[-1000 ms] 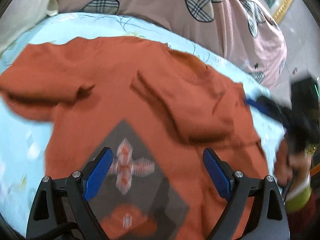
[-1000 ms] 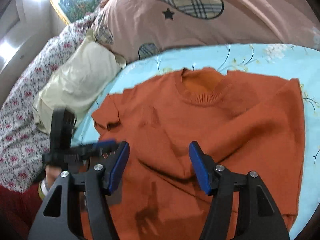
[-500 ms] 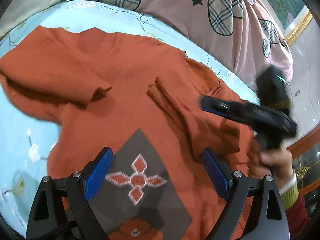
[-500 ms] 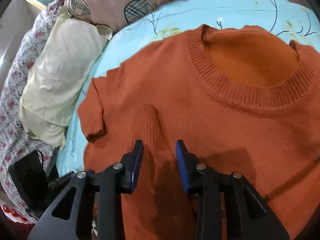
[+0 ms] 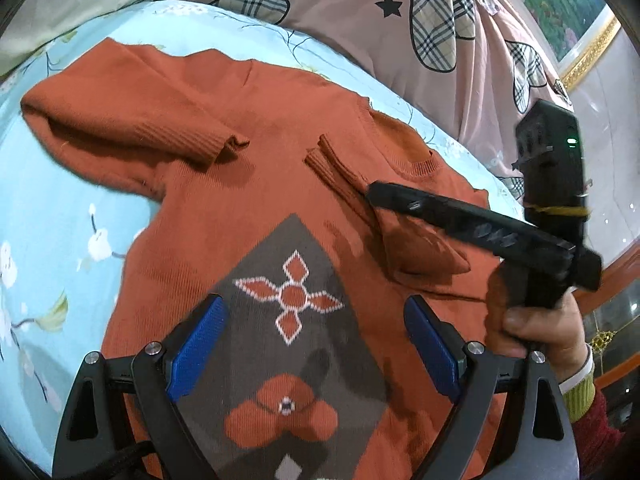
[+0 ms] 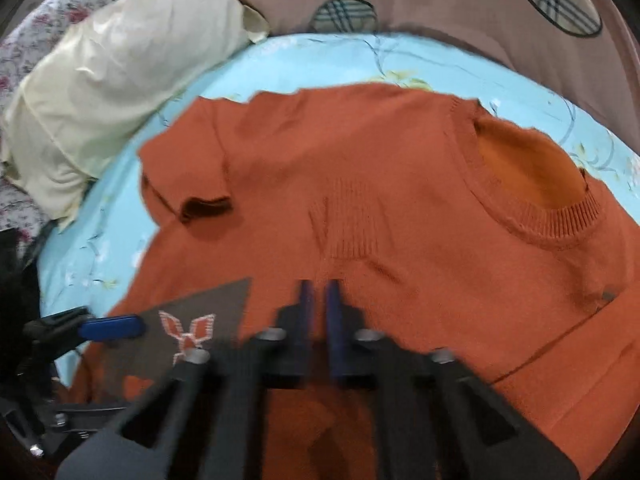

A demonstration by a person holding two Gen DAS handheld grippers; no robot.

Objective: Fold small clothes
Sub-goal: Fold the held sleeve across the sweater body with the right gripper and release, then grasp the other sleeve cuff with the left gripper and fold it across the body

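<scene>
An orange knit sweater (image 5: 224, 216) with a grey diamond flower patch (image 5: 292, 300) lies flat on the light blue floral bedsheet (image 5: 48, 232). Both sleeves are folded in over the chest. My left gripper (image 5: 316, 336) is open and empty, hovering over the grey patch. My right gripper (image 6: 318, 296) is shut on the folded right sleeve (image 6: 352, 224) just below its ribbed cuff; in the left wrist view it (image 5: 374, 192) comes in from the right with its tips on that sleeve (image 5: 340, 172). The sweater's collar (image 6: 532, 184) lies to the right of the cuff.
A pink quilt with plaid hearts and stars (image 5: 400, 20) lies behind the sweater. A pale yellow pillow (image 6: 100, 92) sits at the left, with floral bedding (image 6: 24, 48) beyond it. A gold picture frame (image 5: 588, 48) is at the far right.
My right gripper has closed from wide open down onto the folded right sleeve and moved in close. My left gripper stayed open and drew back slightly toward the hem.
</scene>
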